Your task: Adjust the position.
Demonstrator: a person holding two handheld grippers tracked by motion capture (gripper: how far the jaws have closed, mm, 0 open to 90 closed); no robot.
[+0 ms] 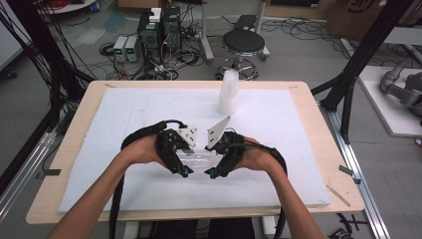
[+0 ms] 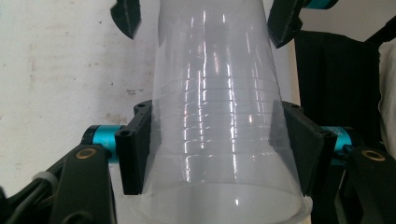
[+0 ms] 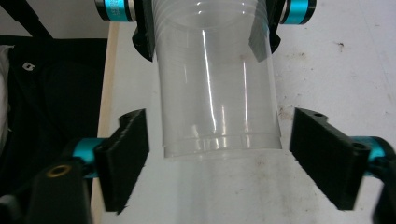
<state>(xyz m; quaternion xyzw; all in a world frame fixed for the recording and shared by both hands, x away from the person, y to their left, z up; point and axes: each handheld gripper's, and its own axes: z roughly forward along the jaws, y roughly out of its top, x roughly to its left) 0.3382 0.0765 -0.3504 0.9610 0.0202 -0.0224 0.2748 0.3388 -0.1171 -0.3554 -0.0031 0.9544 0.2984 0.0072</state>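
Sideways, a clear ribbed plastic cup (image 2: 219,140), rim end pinched in left gripper (image 2: 219,154), right gripper (image 3: 219,154) spread around base.

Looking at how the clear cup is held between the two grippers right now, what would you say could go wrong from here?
1. The left gripper is clamped on the thin clear cup near its rim; the wall may buckle or crack.
2. The right gripper flanks the cup's base with gaps on both sides; closing off-centre could twist the cup or make it slip.
3. If cups are nested, pulling apart could jerk the hands towards the stack of cups behind and topple it.
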